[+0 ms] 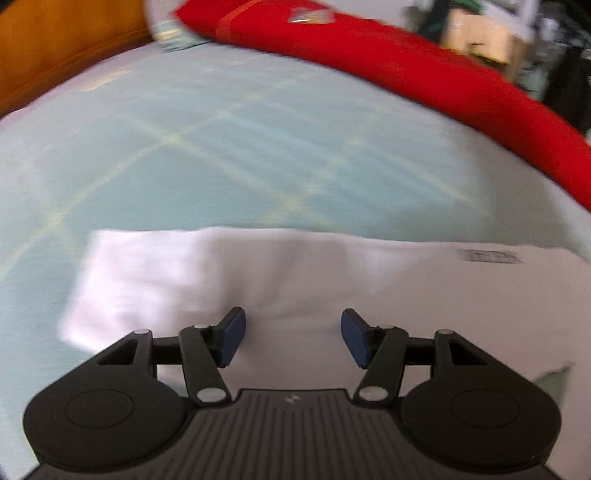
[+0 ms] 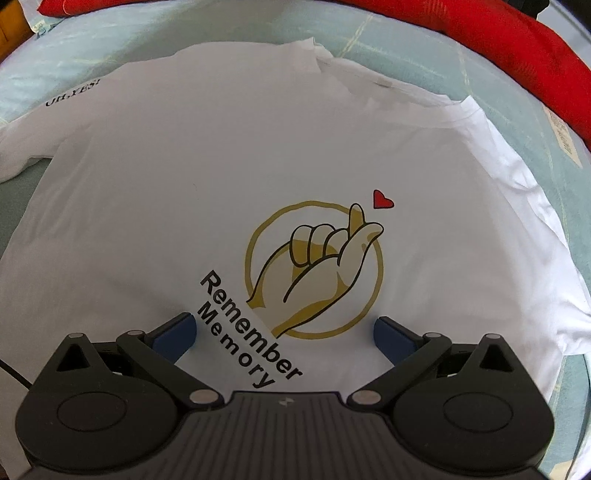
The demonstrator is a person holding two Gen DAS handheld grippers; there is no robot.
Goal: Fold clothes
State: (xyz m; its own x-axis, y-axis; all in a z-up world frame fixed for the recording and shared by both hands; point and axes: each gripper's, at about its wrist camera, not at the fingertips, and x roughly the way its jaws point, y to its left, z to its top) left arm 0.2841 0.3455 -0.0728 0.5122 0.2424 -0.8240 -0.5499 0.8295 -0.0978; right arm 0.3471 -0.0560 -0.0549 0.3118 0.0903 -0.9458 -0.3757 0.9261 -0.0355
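Observation:
A white T-shirt lies spread flat on a pale blue checked bed sheet. It bears a gold finger-heart print and the words "Remember Memory". My right gripper is open and empty, hovering over the print. In the blurred left wrist view, my left gripper is open and empty above the white T-shirt, near its edge on the sheet.
A red cloth lies along the far side of the bed and also shows in the right wrist view. An orange wooden headboard stands at the left. Cardboard boxes sit beyond the bed.

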